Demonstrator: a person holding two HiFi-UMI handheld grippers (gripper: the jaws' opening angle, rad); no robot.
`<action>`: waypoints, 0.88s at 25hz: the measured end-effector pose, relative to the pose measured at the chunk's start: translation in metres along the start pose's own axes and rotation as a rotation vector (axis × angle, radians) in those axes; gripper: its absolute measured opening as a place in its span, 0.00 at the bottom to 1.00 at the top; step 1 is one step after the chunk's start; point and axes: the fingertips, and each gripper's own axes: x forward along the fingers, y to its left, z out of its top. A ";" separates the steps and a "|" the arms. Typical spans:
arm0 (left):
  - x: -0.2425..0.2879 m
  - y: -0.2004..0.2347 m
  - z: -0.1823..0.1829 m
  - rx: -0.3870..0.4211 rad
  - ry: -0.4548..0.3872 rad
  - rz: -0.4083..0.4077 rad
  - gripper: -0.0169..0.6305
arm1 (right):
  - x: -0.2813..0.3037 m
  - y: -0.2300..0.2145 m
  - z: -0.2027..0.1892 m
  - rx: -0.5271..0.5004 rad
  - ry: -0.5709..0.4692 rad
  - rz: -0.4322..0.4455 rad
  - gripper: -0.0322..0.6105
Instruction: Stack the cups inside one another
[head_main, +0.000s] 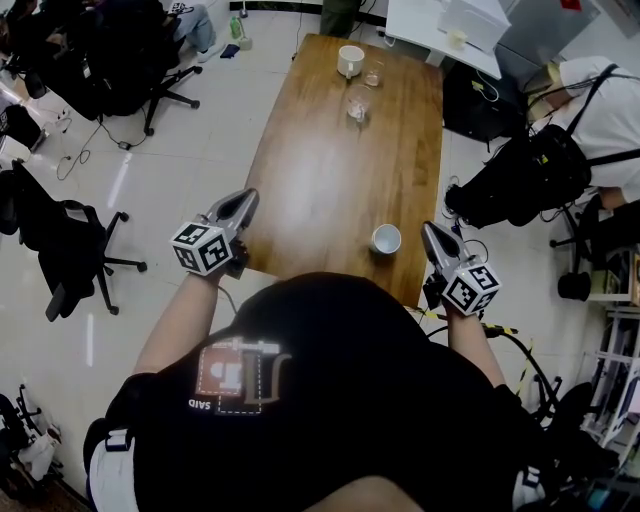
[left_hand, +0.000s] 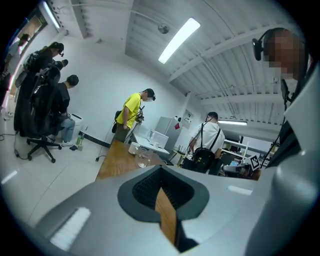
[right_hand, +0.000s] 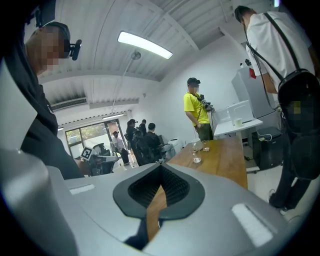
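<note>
On the long wooden table a white cup stands near the front right edge. At the far end stand another white cup and two clear glass cups. My left gripper hovers at the table's front left corner, shut and empty. My right gripper sits just right of the near white cup, apart from it, its jaws together with nothing between them. The left gripper view shows the far white cup and a glass beyond the left gripper. The right gripper faces the far glasses.
Black office chairs stand on the floor left of the table. A person with a black backpack stands close to the table's right side. A person in a yellow shirt stands at the far end, by a white desk.
</note>
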 end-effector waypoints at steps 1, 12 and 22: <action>0.000 0.000 0.002 0.002 -0.002 -0.002 0.03 | 0.000 -0.001 0.000 -0.002 -0.001 -0.005 0.07; 0.007 -0.009 0.008 0.021 -0.003 -0.037 0.03 | -0.005 -0.006 -0.003 -0.016 0.009 -0.037 0.07; 0.012 -0.015 0.006 0.026 0.000 -0.057 0.03 | -0.006 -0.006 -0.003 -0.030 0.011 -0.036 0.07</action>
